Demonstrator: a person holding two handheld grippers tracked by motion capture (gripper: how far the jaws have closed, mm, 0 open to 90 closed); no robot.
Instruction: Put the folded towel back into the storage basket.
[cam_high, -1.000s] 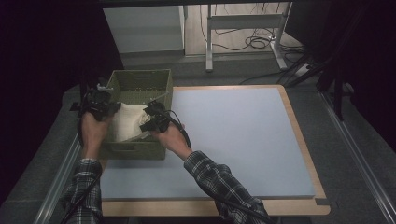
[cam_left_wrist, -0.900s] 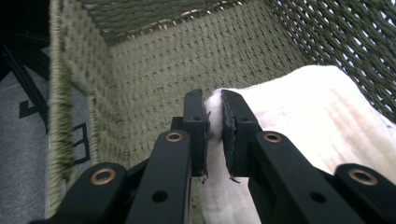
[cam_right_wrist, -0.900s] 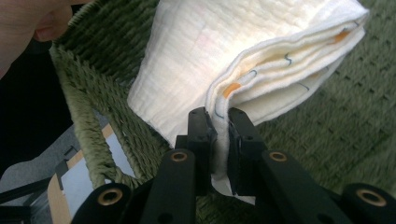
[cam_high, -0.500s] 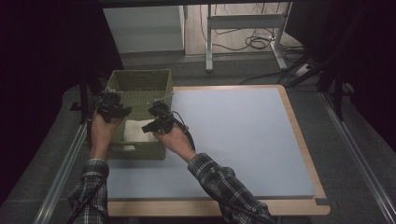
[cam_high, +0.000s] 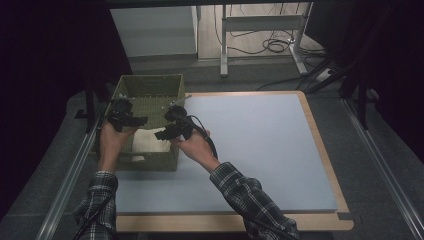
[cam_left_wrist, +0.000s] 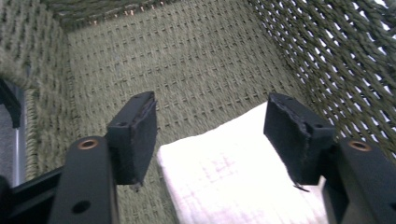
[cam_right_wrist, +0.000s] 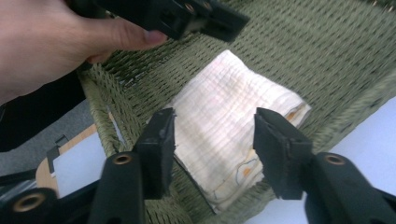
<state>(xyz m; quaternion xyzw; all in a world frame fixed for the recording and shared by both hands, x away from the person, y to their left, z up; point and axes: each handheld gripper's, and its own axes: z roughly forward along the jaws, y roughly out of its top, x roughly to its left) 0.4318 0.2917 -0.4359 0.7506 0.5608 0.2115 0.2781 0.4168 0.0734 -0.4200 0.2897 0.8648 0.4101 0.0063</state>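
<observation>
While both grippers hang over the woven green basket (cam_high: 150, 95), the folded white cloth (cam_high: 148, 141) lies flat on the basket's floor at its near end, against the near wall. The left gripper (cam_left_wrist: 210, 126) has its jaws wide apart above the cloth's far edge, holding nothing; the right gripper (cam_right_wrist: 212, 140) is likewise spread wide just above the cloth, empty. I judge the step in hand to be the placing of the cloth in the basket, now at the release, so the next move calls for lifting both grippers straight up past the basket's rim without snagging the weave. Compared with a second ago, the cloth sits lower and flatter in the basket, and both hands have drawn back and up from it.
</observation>
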